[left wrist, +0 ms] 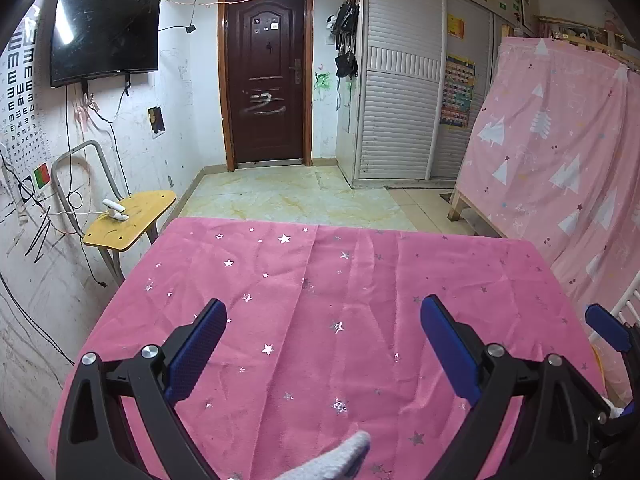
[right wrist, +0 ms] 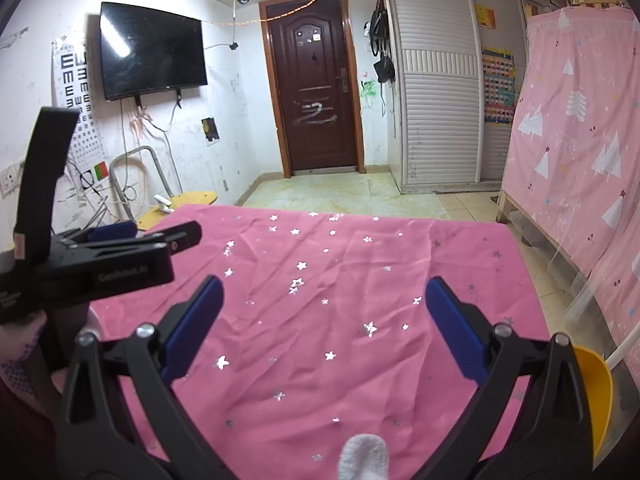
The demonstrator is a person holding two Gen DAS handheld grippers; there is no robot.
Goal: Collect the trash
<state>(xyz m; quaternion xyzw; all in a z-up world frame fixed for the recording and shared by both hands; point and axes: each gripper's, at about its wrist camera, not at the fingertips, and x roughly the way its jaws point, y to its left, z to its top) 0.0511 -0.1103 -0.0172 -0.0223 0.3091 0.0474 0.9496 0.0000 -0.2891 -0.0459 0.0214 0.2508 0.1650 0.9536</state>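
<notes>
A table under a pink cloth with silver stars (left wrist: 320, 280) (right wrist: 340, 280) fills both views, and I see no trash lying on it. My left gripper (left wrist: 324, 302) hovers open over the near part of the cloth with nothing between its blue pads. My right gripper (right wrist: 324, 281) is likewise open and holds nothing. In the right wrist view the left gripper (right wrist: 164, 234) shows from the side at the left. A yellow bin (right wrist: 592, 392) sits off the table's near right corner. A white-gloved fingertip (left wrist: 348, 452) (right wrist: 364, 456) pokes in at the bottom of each view.
A yellow stool (left wrist: 132, 216) carrying a small white device stands left of the table by the scribbled wall. A pink curtain on a wooden frame (left wrist: 560, 140) closes the right side. Beyond the table lie tiled floor (left wrist: 300, 192), a dark door and slatted wardrobes.
</notes>
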